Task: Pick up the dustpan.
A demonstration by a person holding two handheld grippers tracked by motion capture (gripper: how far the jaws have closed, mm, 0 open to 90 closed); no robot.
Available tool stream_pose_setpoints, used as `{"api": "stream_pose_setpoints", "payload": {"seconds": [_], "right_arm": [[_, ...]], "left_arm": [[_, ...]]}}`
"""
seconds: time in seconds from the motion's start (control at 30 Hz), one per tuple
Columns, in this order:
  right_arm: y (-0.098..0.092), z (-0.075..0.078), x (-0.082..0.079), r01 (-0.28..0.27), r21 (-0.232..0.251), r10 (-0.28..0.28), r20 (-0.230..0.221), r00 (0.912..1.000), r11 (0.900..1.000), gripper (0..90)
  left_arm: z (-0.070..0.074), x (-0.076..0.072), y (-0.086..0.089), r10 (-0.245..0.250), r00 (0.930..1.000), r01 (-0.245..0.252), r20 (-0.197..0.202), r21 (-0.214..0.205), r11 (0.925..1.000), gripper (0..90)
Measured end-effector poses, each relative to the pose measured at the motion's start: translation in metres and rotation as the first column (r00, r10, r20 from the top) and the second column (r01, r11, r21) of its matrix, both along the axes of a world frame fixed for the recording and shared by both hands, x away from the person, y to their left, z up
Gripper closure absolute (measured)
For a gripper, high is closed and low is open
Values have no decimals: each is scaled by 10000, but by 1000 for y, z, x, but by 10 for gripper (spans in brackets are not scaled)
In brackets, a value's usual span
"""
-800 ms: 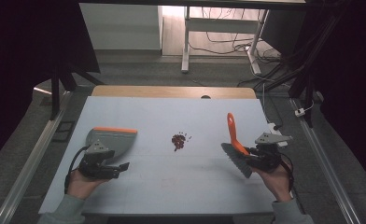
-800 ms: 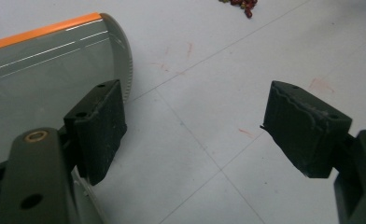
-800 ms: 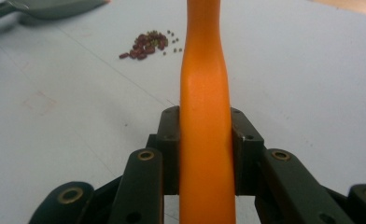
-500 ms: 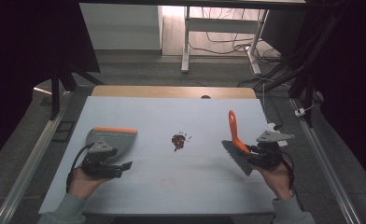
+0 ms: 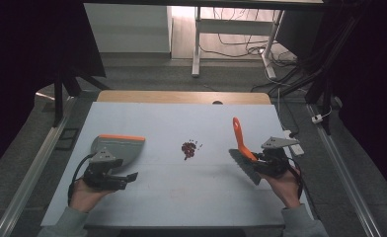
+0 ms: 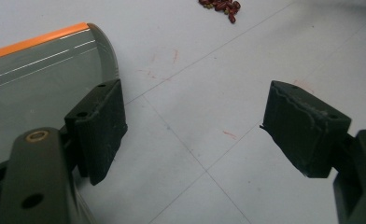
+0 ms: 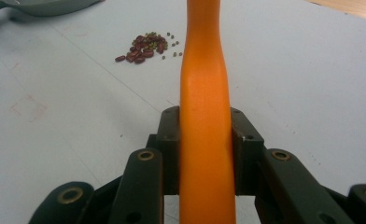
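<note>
bean pile (image 5: 189, 149) at frame centre lies between right tongs (image 5: 260, 160) clamped on orange brush (image 5: 241, 140) and left tongs (image 5: 125, 178), apart, probably empty, beside dustpan (image 5: 117, 146).

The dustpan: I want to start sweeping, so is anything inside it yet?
The dustpan's grey tray looks bare in the high view and the left gripper view; the beans lie apart on the table. The left gripper covers its near end.

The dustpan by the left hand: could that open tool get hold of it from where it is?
Probably yes. The left tool is open, holds nothing, and the dustpan lies right beside one finger with nothing between them.
</note>
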State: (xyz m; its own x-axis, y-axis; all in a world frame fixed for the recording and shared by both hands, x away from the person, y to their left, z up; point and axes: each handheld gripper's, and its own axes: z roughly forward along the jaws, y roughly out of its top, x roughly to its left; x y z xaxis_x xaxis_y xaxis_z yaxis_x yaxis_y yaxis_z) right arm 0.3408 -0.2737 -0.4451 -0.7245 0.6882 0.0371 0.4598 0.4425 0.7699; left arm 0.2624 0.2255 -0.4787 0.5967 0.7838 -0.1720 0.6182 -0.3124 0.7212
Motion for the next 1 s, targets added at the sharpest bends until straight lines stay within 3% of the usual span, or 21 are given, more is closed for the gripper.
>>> {"api": "stream_pose_setpoints", "payload": {"seconds": [0.37, 0.63, 0.77, 0.8, 0.9, 1.0], "right_arm": [[2, 1, -5, 134, -110, -133, 138, 9998, 9998, 704], [-3, 4, -6, 286, 72, -288, 250, 9993, 9996, 704], [-5, 2, -5, 354, 116, -356, 175, 9992, 9993, 704], [-4, 2, -4, 325, 126, -327, 170, 9993, 9994, 704], [-4, 3, -2, 288, 113, -290, 215, 9993, 9995, 704], [-5, 4, -1, 329, 150, -333, 226, 9992, 9993, 703]], "left_arm": [[5, 0, -9, -158, 9999, 158, -7, 210, 9997, 226], [19, -4, -16, 100, 9999, -101, 36, 321, 9994, 225], [22, -1, -21, 244, 9996, -238, -124, 472, 9986, 225], [24, 3, -22, 403, 9987, -380, -310, 725, 9966, 224], [25, 8, -21, 781, 9962, -743, -375, 939, 9928, 224], [26, 12, -19, 937, 9944, -886, -491, 982, 9912, 224]]}}
